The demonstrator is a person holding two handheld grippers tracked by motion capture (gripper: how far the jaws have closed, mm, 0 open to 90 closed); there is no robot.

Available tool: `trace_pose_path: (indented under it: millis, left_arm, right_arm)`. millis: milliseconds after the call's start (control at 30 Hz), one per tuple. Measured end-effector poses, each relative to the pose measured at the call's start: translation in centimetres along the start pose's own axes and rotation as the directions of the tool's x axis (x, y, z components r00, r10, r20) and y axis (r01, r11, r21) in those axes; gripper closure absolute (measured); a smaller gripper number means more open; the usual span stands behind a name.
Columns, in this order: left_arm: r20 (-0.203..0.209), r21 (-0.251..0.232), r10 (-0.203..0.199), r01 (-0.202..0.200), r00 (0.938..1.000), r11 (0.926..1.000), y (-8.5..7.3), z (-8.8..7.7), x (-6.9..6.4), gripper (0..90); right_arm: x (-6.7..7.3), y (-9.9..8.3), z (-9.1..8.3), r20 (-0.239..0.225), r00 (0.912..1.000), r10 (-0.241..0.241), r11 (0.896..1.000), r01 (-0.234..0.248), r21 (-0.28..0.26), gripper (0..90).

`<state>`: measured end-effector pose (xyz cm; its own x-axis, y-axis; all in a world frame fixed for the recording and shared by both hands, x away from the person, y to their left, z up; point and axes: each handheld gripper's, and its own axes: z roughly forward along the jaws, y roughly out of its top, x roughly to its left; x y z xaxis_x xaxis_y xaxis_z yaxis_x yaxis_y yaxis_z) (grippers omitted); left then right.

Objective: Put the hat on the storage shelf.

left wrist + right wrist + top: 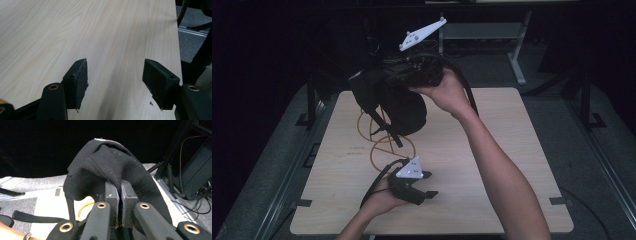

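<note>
Black fabric, a bag (404, 107) with straps, hangs in the air above the far half of the table (512, 165). My right arm reaches forward and up across the table, the right hand (447, 92) wrapped around the right gripper (119, 192), which is raised well above the surface with its grey plate tilted toward the back. My left hand (379, 200) lies low near the front edge, holding the left gripper (427, 185) just over the wood, jaws pointing to the right.

Table is pale wood-grain, bare apart from a yellow cord (384, 142) looped on it under the hanging bag. Grey carpet around it, dark room beyond, metal frame legs at the back.

Right gripper: jaws pressed together on a fold of the bag's cloth, which drapes over and down both sides of them. Left gripper: jaws spread wide, nothing between them but tabletop.
</note>
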<state>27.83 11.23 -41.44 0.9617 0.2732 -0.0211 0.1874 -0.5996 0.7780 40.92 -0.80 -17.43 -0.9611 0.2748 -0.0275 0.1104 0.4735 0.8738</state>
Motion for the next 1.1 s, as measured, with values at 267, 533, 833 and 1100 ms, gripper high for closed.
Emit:
trace_pose_path:
  millis: [267,533,833,1100]
  left_arm:
    - [-0.001,0.012,0.006,-0.006,1.0000,0.9999,0.0,0.0,0.0,36.5]
    - [0.004,0.017,0.007,-0.007,1.0000,0.9998,0.0,0.2,0.1,36.5]
    - [0.011,0.015,0.005,-0.005,0.9999,0.9999,0.2,0.5,-0.1,36.5]
    - [0.008,0.021,0.009,-0.009,0.9999,0.9997,0.1,0.5,0.0,36.5]
  right_arm:
    - [-0.6,-0.4,3.2,-0.035,0.9989,0.032,0.999,-0.030,0.039,86.3]
    - [-0.9,-0.7,5.4,-0.059,0.9961,0.066,0.996,-0.063,0.056,85.9]
    - [0.0,-0.8,7.7,-0.107,0.9906,0.086,0.989,-0.072,0.127,58.8]
    - [-0.7,-2.5,7.1,-0.121,0.9833,0.136,0.987,-0.124,0.104,49.0]
